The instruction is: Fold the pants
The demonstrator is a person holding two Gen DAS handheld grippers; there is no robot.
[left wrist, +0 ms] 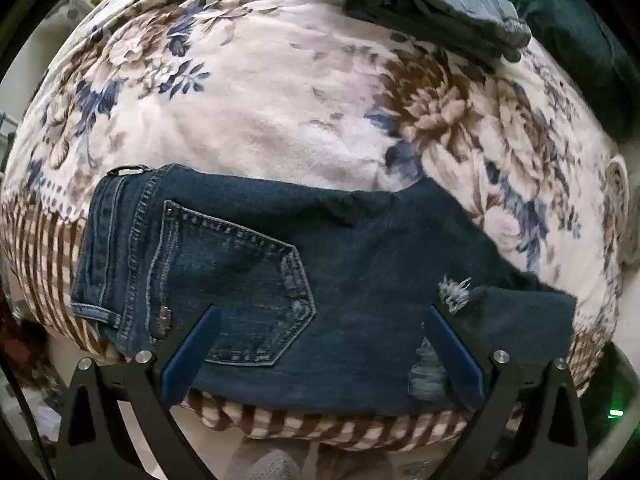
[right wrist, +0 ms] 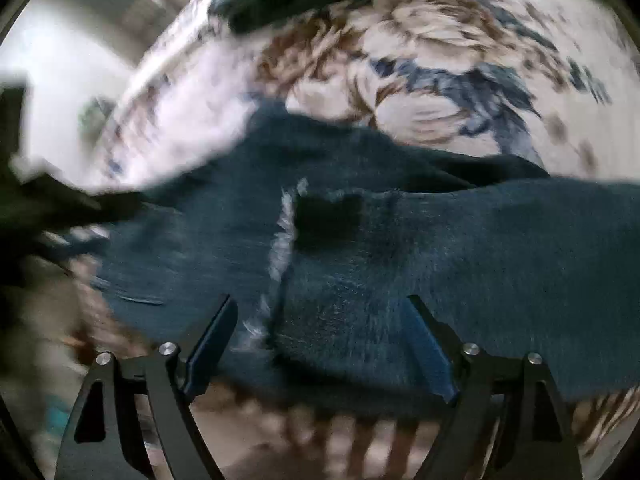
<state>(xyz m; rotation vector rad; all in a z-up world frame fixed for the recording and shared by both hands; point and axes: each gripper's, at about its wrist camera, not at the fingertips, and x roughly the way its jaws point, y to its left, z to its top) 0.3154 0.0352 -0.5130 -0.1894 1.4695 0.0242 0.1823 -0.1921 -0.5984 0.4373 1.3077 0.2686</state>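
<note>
Left tool [left wrist: 322,344] spread wide, gripping nothing; dark jeans [left wrist: 280,280] lie folded just ahead of its fingers on the floral blanket [left wrist: 260,120], back pocket [left wrist: 236,280] nearest the left finger. Right tool [right wrist: 320,340] equally wide, empty, over the jeans' frayed rip [right wrist: 280,248]; view blurred.

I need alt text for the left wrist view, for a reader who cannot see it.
Dark blue jeans, back pocket up and knees ripped, lie on a floral blanket. The open left gripper hovers over them, and lighter folded jeans rest farther back.
</note>
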